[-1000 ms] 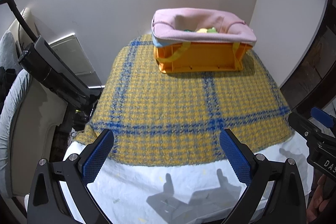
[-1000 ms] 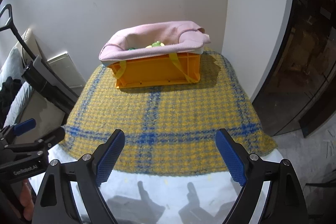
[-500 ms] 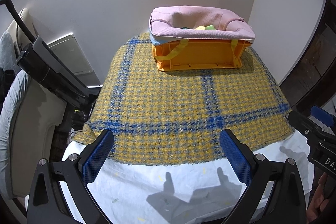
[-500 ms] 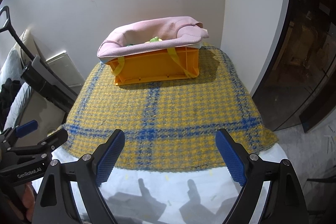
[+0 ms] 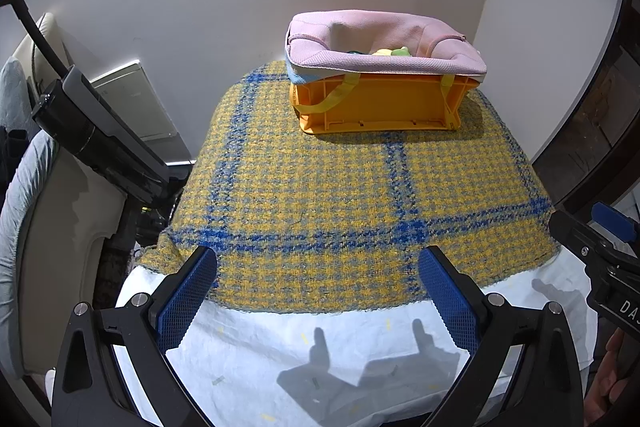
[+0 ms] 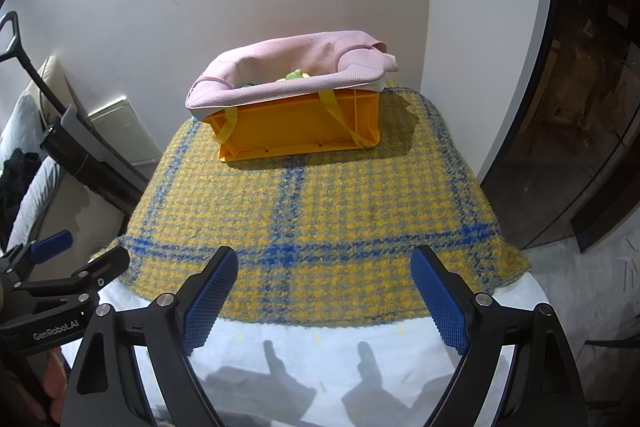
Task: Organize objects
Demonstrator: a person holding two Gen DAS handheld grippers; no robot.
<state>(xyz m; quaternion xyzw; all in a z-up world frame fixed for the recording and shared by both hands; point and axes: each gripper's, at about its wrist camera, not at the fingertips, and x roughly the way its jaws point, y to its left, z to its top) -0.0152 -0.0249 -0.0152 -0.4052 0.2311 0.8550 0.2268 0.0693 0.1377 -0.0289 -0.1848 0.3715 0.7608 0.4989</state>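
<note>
Grippers, left (image 5: 318, 291) and right (image 6: 324, 291), both gaping empty, are hovering before reaching upper-centre orange plastic crate (image 5: 380, 103) draped with pink fabric bag (image 5: 384, 39).

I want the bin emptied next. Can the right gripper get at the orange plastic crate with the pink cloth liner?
Probably yes: the right gripper is open and empty, and only bare yellow-and-blue plaid blanket lies before the orange plastic crate.

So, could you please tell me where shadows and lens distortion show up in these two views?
Left wrist: gripper shadows fall on the white sheet; the plaid blanket bulges, corners are black. Right wrist: crate shadow falls rightward; the doorframe bows.
</note>
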